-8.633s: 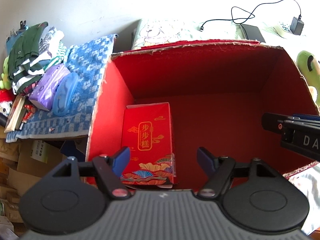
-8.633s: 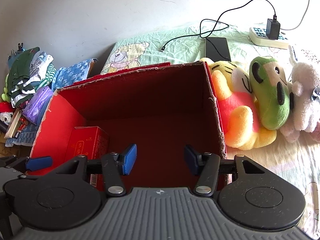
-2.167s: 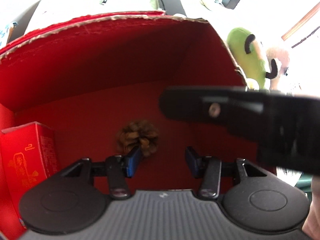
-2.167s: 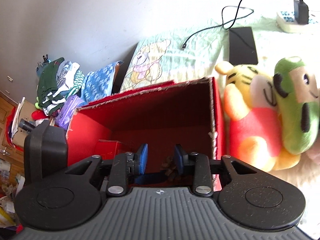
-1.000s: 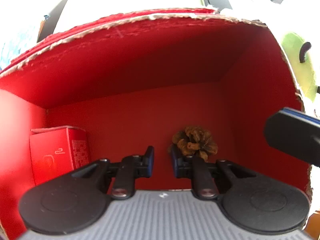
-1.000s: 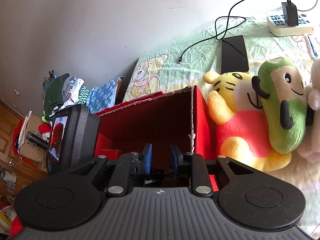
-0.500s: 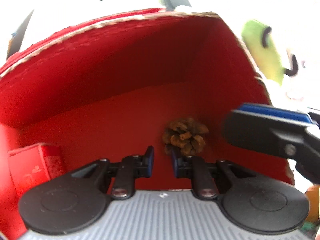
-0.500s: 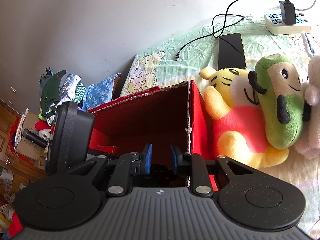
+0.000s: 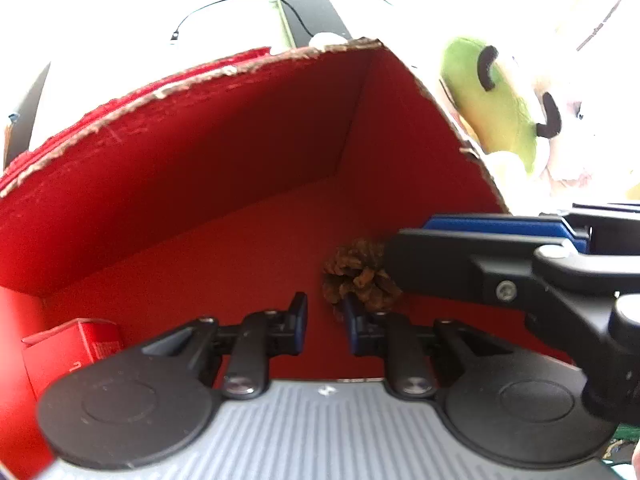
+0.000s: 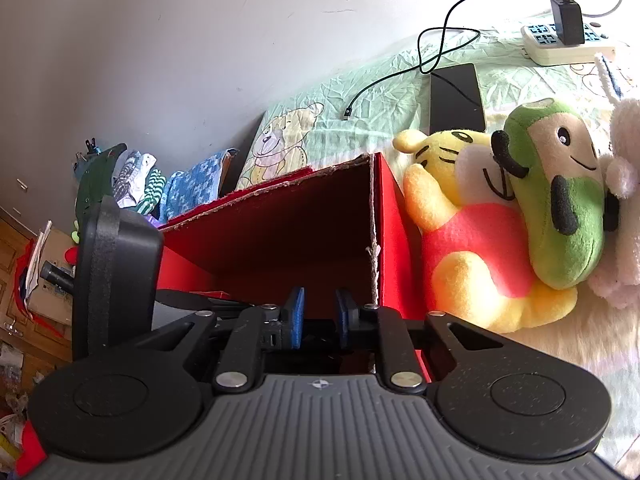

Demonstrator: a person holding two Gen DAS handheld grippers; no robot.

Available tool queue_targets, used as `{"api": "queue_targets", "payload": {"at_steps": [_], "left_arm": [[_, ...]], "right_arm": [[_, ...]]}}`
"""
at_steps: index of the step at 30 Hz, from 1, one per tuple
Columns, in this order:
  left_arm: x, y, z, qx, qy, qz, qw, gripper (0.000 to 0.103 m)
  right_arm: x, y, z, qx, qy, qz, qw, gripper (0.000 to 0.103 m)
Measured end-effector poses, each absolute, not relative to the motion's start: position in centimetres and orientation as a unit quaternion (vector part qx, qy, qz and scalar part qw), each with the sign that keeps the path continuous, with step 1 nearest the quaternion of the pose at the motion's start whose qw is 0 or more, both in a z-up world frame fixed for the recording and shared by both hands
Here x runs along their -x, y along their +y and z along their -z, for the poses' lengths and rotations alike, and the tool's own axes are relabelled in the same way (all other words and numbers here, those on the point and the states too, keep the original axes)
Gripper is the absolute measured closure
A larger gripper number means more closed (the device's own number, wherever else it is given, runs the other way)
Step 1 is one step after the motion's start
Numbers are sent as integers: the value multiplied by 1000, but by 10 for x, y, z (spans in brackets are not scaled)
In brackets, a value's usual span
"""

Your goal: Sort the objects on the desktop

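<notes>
Both grippers over the red box, a pine cone on its floor.

The red box (image 9: 208, 152) stands open-topped on a bed, its torn cardboard rim showing. Just beside the box's right wall lie a yellow plush toy (image 10: 472, 240) and a green plush toy (image 10: 560, 200). The right gripper (image 10: 318, 316) hangs above the box's right wall, and the left gripper (image 9: 324, 328) reaches inside the box; each has its blue pads a narrow gap apart and holds nothing. A small red carton (image 9: 68, 352) sits in the box's left corner. The pine cone (image 9: 360, 276) rests on the box floor towards its right wall, seemingly just ahead of the left gripper's right finger, though blur hides any contact.
</notes>
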State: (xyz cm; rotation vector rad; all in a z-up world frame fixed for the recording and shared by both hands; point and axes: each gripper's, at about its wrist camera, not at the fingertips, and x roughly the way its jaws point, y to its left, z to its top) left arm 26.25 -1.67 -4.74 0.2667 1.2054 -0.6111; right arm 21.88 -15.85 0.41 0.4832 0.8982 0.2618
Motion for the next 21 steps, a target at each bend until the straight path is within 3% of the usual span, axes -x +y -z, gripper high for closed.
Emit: {"api": "queue_targets", "payload": {"at_steps": [5,9,16,21], "left_arm": [[-259,-15,42,-136,537,270,788,69],[-257,-14,39,-144,527,262,795,68],[-257,-11,35,-154,515,248,806,57],[-260,-10,33,-157,517,245,805,57]], "right_arm": [[-217,-155,-5,-219,425,-118,870,88],[-216,-154,-5,-215,422,-114,874,88],[-215,-154,-4,-218,414,-110,877,89],[-214,-155,-3,-219,410,-109,879,89]]}}
